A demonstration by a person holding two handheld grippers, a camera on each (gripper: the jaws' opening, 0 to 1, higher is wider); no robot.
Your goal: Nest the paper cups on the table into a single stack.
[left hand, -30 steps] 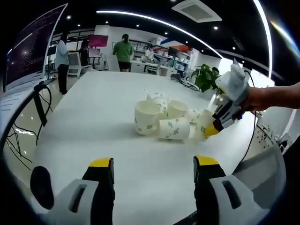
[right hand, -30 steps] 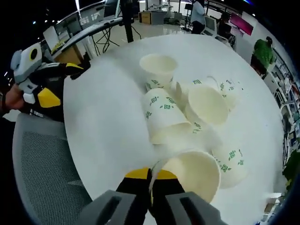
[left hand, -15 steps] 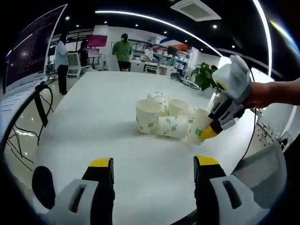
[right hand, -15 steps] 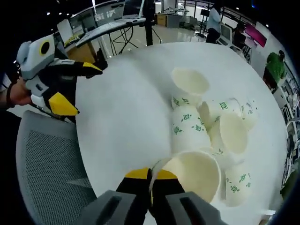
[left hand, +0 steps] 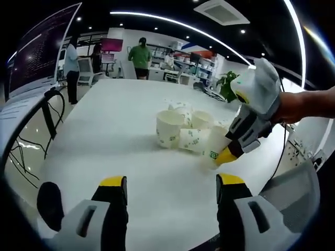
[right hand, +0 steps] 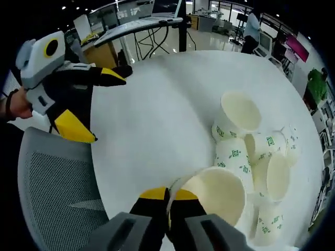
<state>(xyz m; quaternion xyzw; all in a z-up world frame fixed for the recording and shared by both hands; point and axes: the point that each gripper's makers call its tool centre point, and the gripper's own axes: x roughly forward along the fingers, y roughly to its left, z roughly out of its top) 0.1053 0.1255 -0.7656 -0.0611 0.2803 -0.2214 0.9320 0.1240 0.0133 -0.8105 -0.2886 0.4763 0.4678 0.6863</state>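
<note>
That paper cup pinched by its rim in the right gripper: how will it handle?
Probably light: the right gripper holds the paper cup by one spot of rim alone. Thin wall likely dents under a harder squeeze. Set on its side it would likely roll in a curve, like the tapered cups lying on the table.

bright ceiling strip light (left hand: 172, 23); white table (left hand: 104, 130) glare; strong fisheye edge bending
</note>
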